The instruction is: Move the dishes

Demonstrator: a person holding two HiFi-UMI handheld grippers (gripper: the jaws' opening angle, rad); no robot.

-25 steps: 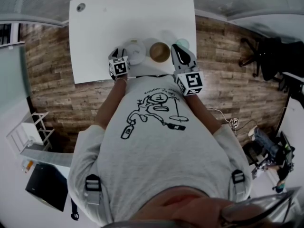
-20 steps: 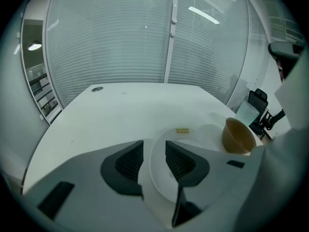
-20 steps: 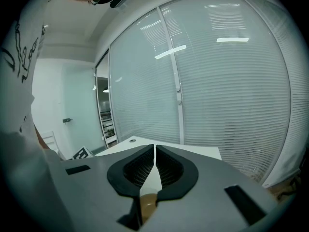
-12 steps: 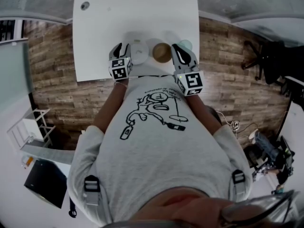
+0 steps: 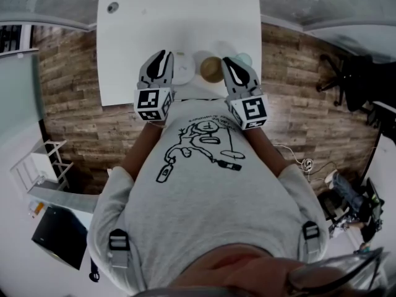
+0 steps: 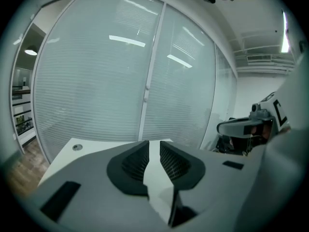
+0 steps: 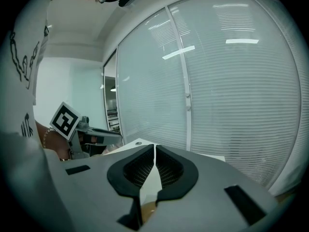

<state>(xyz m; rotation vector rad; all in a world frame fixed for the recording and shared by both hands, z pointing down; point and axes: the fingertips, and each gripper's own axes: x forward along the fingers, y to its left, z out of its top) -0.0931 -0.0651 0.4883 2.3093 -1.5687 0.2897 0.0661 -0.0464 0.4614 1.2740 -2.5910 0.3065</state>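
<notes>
On the white table [image 5: 136, 30] a white plate [image 5: 181, 68], a brown bowl [image 5: 212, 70] and a pale green cup [image 5: 244, 59] sit in a row near the front edge. My left gripper [image 5: 163, 55] [image 6: 153, 146] hangs well above the plate's left side. Its jaws have just been closing and stand a narrow gap apart with nothing between them. My right gripper [image 5: 229, 61] [image 7: 154, 149] is shut and empty, just right of the bowl and above it. A bit of the brown bowl [image 7: 145, 211] shows under its jaws.
A round cable hole [image 5: 112, 7] marks the table's far left corner. Wood floor lies on both sides, with a black office chair [image 5: 346, 73] to the right and a white rack [image 5: 37, 172] at the left. Both gripper views face a glass wall with blinds [image 6: 120, 81].
My left gripper has risen from beside the white plate and now looks larger and higher in the head view, its jaws narrower. The right gripper lifted only slightly. The dishes stay put.
</notes>
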